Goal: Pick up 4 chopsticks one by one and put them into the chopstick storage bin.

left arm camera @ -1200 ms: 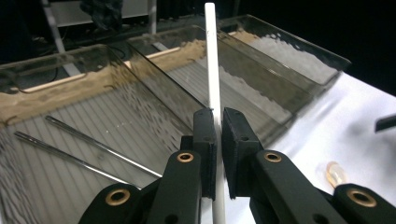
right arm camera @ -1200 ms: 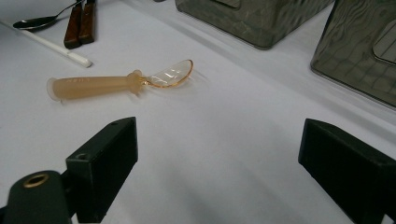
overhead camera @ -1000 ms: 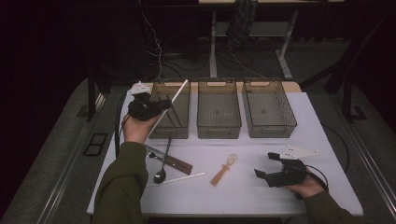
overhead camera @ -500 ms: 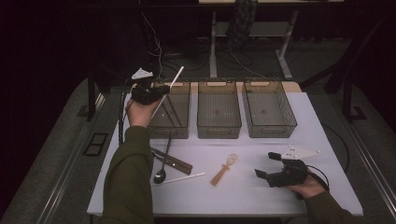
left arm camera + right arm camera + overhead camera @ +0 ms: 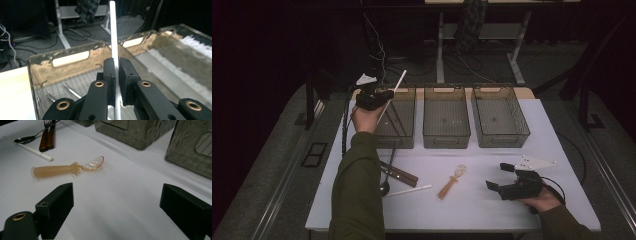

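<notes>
1. Left gripper [image 5: 377,97] raised above the far left corner of the white table [image 5: 562,165], jaws clamped tight on a thin white plastic stick [image 5: 113,45].
2. White stick held steeply tilted, upper end pointing up and away, lower part running down over the left-hand clear smoky plastic bin [image 5: 404,131].
3. In the left gripper view, two slim metal utensil handles [image 5: 71,91] lying on that bin's ribbed floor.
4. Right gripper [image 5: 507,181] low over the table's near right part, jaws spread wide, holding nothing.
5. Amber translucent plastic spoon [image 5: 66,168] flat on the table ahead of the right gripper, clear of both jaws.
6. Second white stick [image 5: 30,150], dark metal spoon [image 5: 26,138] and brown wooden-handled cutlery [image 5: 47,138] lying together beyond the amber spoon.
</notes>
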Tool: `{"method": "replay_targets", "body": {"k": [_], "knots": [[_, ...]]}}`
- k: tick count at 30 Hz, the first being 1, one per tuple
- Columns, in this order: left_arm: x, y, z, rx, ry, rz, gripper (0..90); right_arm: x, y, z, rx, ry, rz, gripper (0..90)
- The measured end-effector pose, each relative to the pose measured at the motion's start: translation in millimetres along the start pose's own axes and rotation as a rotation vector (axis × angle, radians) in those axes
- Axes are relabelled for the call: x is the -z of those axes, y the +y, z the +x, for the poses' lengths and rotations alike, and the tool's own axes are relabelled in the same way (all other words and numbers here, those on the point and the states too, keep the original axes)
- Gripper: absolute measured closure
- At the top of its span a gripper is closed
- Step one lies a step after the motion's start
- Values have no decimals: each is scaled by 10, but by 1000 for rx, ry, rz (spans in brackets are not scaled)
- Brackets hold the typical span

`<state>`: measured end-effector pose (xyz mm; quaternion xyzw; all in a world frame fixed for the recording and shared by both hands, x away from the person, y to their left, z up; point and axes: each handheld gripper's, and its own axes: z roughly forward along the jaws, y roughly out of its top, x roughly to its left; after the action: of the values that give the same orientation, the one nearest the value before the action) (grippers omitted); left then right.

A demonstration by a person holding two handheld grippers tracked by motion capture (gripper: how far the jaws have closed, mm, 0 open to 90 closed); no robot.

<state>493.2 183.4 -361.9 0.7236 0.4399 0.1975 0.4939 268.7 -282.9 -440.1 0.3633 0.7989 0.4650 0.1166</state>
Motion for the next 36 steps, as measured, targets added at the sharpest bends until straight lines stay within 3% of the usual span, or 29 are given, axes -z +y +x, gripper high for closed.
{"method": "replay_targets", "body": {"k": [9,21,25,29,36], "knots": [[-138,-88,-36,-1,15,80,835,15,-4,5,-1,-5,-2,112],[-203,-151,-24,-11,72,160,834,15,-6,3,-3,-2,-4,112],[-204,-151,-29,-16,80,157,818,15,-5,7,0,-1,-1,112],[-203,-149,-33,-24,81,153,738,13,-6,6,-1,-1,-1,112],[-161,-112,-68,-36,48,132,673,12,-7,3,-3,-3,-2,112]]}}
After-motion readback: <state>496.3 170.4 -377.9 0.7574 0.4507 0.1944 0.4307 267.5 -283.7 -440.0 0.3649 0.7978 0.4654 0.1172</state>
